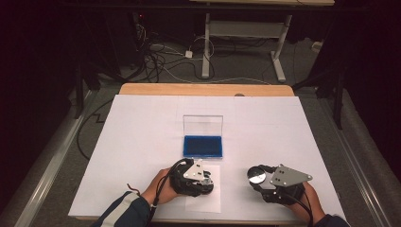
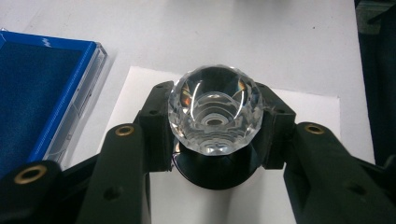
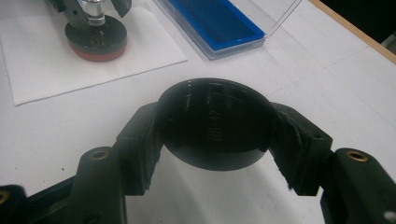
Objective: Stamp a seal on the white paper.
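My left gripper [image 1: 204,181] [image 2: 215,126] is shut on a clear faceted knob [image 2: 215,109] that stands on a round black base [image 2: 217,170]. The base rests on a small white paper sheet [image 1: 203,201] [image 2: 303,107] near the table's front edge. In the right gripper view the same black base [image 3: 95,37] has a reddish underside. My right gripper [image 1: 259,178] [image 3: 217,135] is shut on a flat round black disc [image 1: 257,174] [image 3: 215,123], held just above the table to the right of the paper. An open blue case [image 1: 203,145] [image 2: 32,88] [image 3: 215,23] lies beyond both.
The case's clear lid [image 1: 203,125] stands upright at its far side. A white sheet [image 1: 283,127] covers the table, with a wooden strip [image 1: 203,89] along the far edge. Cables and a desk frame [image 1: 208,47] are on the floor beyond.
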### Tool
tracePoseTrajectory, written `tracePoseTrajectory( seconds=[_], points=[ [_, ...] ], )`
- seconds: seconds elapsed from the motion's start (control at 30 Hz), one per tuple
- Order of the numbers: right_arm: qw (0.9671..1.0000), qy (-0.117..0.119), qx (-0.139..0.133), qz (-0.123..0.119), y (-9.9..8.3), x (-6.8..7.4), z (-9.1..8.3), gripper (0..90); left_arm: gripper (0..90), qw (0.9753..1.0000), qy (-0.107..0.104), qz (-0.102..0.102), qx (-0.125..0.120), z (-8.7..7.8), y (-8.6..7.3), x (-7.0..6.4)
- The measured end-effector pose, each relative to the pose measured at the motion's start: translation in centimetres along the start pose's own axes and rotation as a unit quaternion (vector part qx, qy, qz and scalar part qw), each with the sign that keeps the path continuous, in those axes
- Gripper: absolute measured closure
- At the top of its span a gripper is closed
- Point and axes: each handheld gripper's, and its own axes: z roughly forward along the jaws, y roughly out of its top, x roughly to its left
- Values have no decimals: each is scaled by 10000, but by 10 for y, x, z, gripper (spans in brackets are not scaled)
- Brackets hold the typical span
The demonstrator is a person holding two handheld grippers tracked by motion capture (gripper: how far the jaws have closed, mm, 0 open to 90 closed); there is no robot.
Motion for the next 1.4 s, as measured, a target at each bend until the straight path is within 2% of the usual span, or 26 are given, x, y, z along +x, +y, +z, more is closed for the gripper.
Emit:
tracePoseTrajectory(
  seconds=[0.43, 0.67, 1.03, 1.4],
  points=[
    [10000, -7, -22, -9, 0, -1, -1, 385, 542, 10000, 52, 5, 60, -3, 3, -1],
    [10000, -5, -53, -29, 0, 0, -2, 385, 542, 9997, 55, -106, -227, -15, 4, 2],
    [10000, -14, -72, -27, 1, 0, -3, 385, 542, 9975, 235, -169, -648, -35, 6, 5],
    [10000, -9, -85, -17, 2, -1, -2, 385, 542, 9961, 304, -196, -809, -47, 5, 6]
  ],
)
